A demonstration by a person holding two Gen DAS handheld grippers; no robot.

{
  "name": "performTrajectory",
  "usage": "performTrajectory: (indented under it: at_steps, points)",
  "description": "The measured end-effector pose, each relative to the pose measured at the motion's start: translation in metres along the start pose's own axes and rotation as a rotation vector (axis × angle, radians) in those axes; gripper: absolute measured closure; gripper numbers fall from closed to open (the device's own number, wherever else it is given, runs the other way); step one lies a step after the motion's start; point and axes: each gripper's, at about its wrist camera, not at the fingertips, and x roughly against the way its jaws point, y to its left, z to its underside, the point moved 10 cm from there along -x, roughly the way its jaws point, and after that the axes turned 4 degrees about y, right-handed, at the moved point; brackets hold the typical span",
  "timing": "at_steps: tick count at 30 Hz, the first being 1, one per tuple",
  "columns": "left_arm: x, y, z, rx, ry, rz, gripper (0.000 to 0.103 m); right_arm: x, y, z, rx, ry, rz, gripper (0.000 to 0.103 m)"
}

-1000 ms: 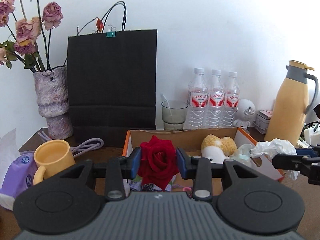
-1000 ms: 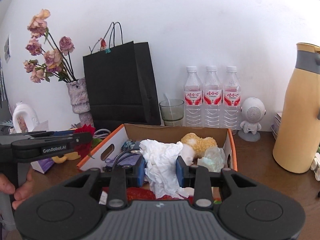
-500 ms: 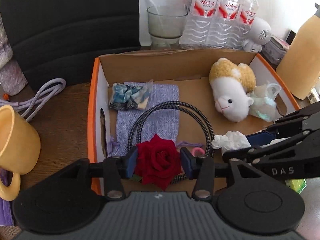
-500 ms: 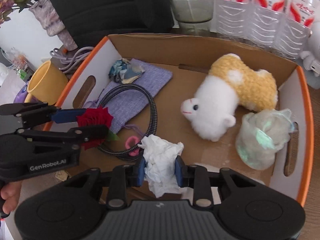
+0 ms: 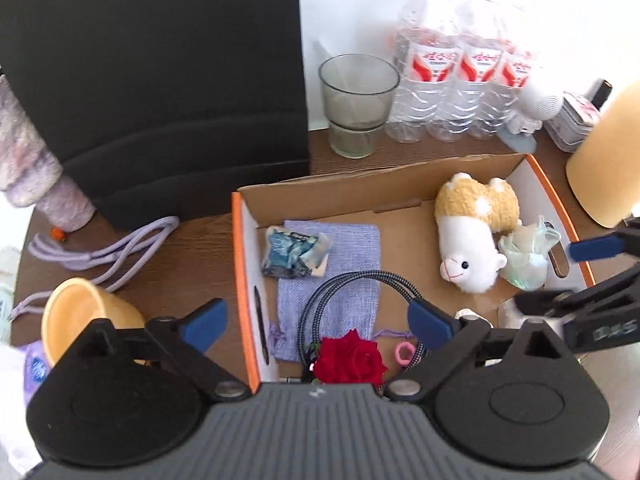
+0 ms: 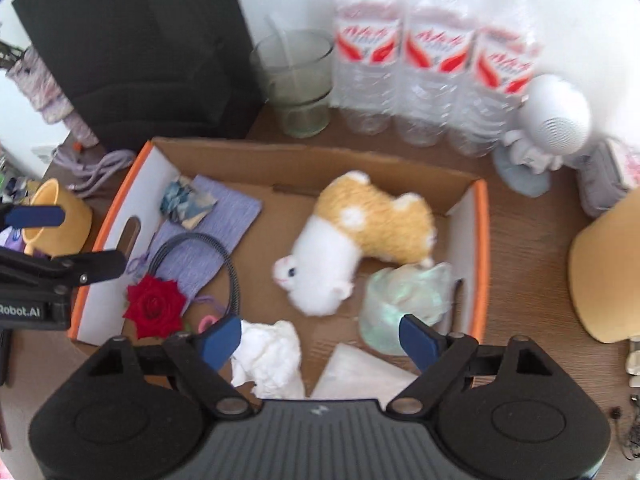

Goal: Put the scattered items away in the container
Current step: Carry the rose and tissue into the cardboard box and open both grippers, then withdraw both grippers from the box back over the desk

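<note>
1. Hovering over the orange-edged cardboard box [image 5: 240,264], the left claw [image 5: 318,320] is seen with its blue-padded jaws spread wide; they have just been opening, and nothing is pinched between them.
2. The red fabric rose [image 5: 350,360] is found lying on the box floor, below and between the left claw's pads, touched by neither.
3. The rose rests against a coiled black braided cable [image 5: 360,280], which lies partly over a flat lilac cloth pouch [image 5: 332,240]; a small blue-patterned packet [image 5: 296,254] sits on the pouch's far end.
4. The right claw [image 6: 320,338] is likewise held above the near part of the box, jaws spread and just opened.
5. The crumpled white tissue [image 6: 270,360] is seen below the right claw, nearer its left pad [image 6: 220,340], not gripped.
6. A yellow-and-white plush toy [image 6: 352,236] and a crumpled pale green plastic wrapper [image 6: 404,300] lie further in, toward the box's right wall.
7. Outside the box, on the brown wooden desk [image 6: 528,248], a yellow mug [image 5: 80,316], a lilac cord [image 5: 120,248], a grey glass tumbler [image 5: 358,100] and three clear water bottles [image 6: 436,68] are visible.
</note>
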Motion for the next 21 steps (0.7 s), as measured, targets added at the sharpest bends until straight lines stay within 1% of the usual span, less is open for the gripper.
performTrajectory:
  at_steps: [2,4,7,8,10,11,13,15,17,19,21]
  points:
    - [0.002,0.002,0.004,0.035,0.025,-0.021,0.003,0.014,-0.011,0.002,-0.023,-0.019,0.007,0.017]
    - [0.002,0.002,0.012,0.058,0.047,-0.018,0.003,0.021,-0.022,0.007,-0.052,-0.023,0.006,0.017]
    - [-0.001,0.001,0.023,0.104,0.057,-0.034,0.003,0.02,-0.026,0.016,-0.102,-0.048,-0.014,0.017]
    - [-0.001,0.001,0.025,0.132,0.043,-0.029,0.003,0.021,-0.021,0.018,-0.108,-0.073,-0.029,0.017]
    - [0.004,0.0,0.033,0.18,-0.022,-0.048,0.003,0.025,-0.009,0.021,-0.099,-0.183,-0.064,0.017]
    - [0.008,-0.001,0.037,0.193,-0.068,-0.07,0.003,0.028,-0.006,0.027,-0.097,-0.23,-0.061,0.017]
    - [0.019,-0.007,0.044,0.182,-0.189,-0.103,0.002,0.034,0.0,0.037,-0.077,-0.355,-0.039,0.017]
    - [0.03,-0.012,0.057,0.177,-0.302,-0.14,0.001,0.037,0.002,0.05,-0.062,-0.457,0.001,0.017]
    - [0.041,-0.016,0.069,0.19,-0.442,-0.131,0.0,0.039,0.003,0.064,-0.07,-0.547,0.019,0.017]
    - [0.048,-0.019,0.085,0.217,-0.553,-0.133,0.0,0.042,0.006,0.076,-0.069,-0.635,0.009,0.017]
    - [0.054,-0.022,0.101,0.247,-0.658,-0.125,0.0,0.045,0.008,0.088,-0.05,-0.717,0.033,0.015]
